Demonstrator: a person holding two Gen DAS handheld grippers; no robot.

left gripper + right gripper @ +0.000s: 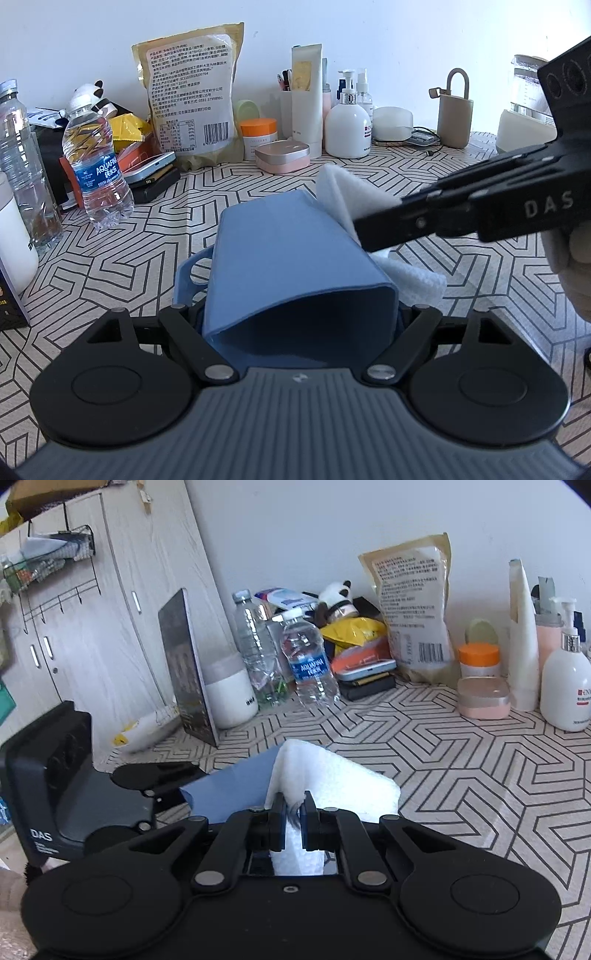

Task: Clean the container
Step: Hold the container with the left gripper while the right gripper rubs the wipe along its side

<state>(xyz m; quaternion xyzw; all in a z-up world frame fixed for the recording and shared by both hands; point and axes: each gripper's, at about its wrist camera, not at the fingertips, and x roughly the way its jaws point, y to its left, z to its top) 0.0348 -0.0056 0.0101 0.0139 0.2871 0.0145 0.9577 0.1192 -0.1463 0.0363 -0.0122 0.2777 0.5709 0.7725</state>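
Gripping blue container (291,251) on its side, left gripper (301,321), right gripper (293,812) clamping white cloth (332,779) (against container).

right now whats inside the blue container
Through the open mouth of the blue container, the visible part of the interior is bare blue wall, with nothing in it. The deeper end is shadowed and cannot be seen. The white cloth stays outside, against its side.

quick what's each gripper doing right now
left gripper: shut on the blue container
right gripper: shut on the white cloth
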